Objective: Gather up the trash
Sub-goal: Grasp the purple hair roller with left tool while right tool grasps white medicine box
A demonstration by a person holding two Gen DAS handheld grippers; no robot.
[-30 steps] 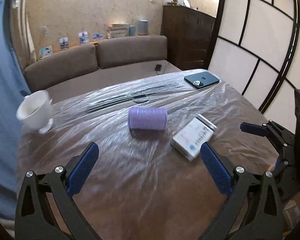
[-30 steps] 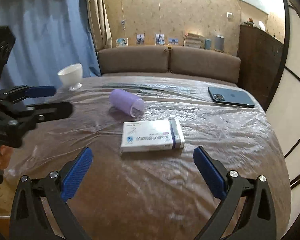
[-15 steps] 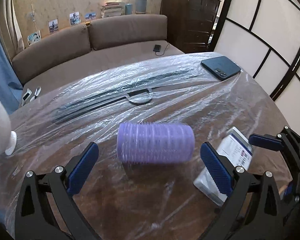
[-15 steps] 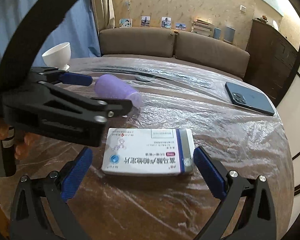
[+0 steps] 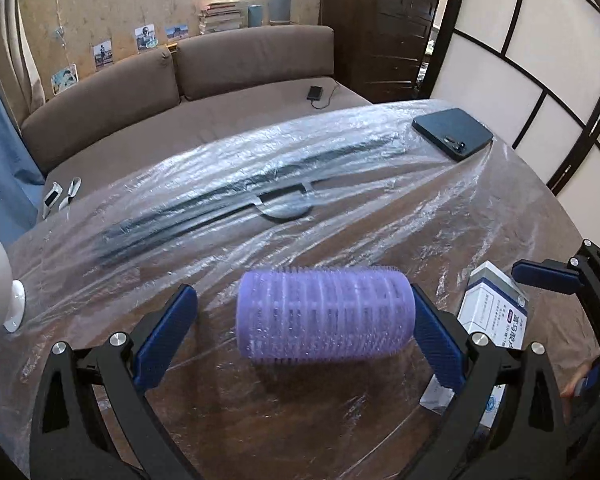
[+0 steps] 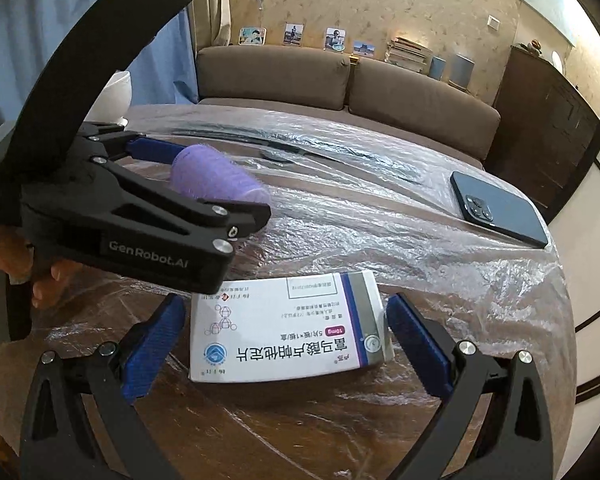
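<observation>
A plastic-covered table (image 5: 440, 208) bore a medicine box (image 6: 287, 328) lying between the spread, open fingers of the right gripper (image 6: 283, 344); beside it, the left gripper (image 5: 304, 332) stood open around a purple hair roller (image 5: 326, 314) lying on the table.

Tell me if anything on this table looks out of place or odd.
Nothing is spilled or broken. The purple hair roller lies on its side between the open left tool, and the medicine box lies flat between the open right tool. A dark phone sits near the table's far edge.
</observation>
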